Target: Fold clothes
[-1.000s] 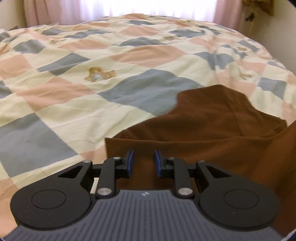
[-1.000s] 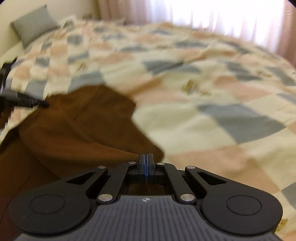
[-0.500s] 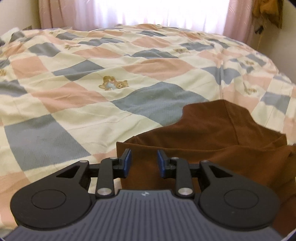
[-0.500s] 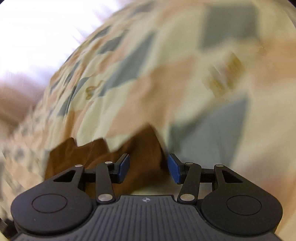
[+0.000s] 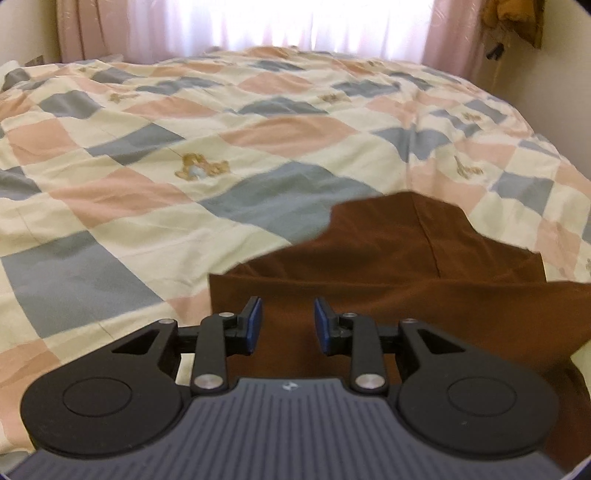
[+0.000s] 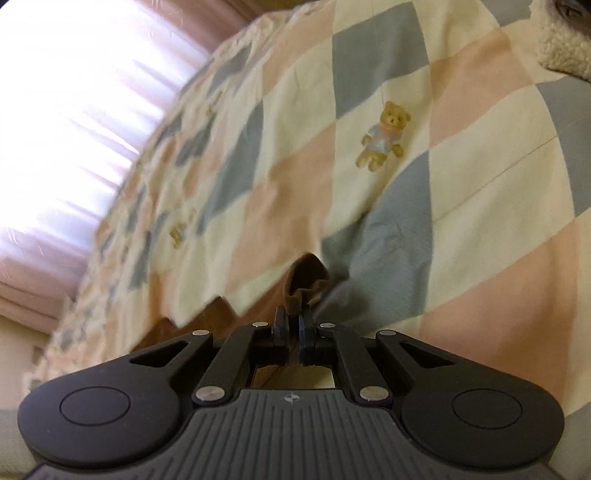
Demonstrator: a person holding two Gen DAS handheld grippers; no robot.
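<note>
Right gripper [image 6: 291, 326], tilted sideways, pinches brown garment [image 6: 304, 282]; left gripper [image 5: 288, 325] spread above it.

Garment [image 5: 399, 266] on quilt [image 5: 147, 206], curtains [image 5: 295, 26] behind, possibly fleece [image 6: 565, 48] at quilt's far edge

A brown garment [image 5: 399, 266] lies partly folded on the bed's checked quilt [image 5: 147, 166], one bunched corner [image 6: 304, 286] lifted off the quilt, pinched in the right gripper [image 6: 294, 325].
</note>
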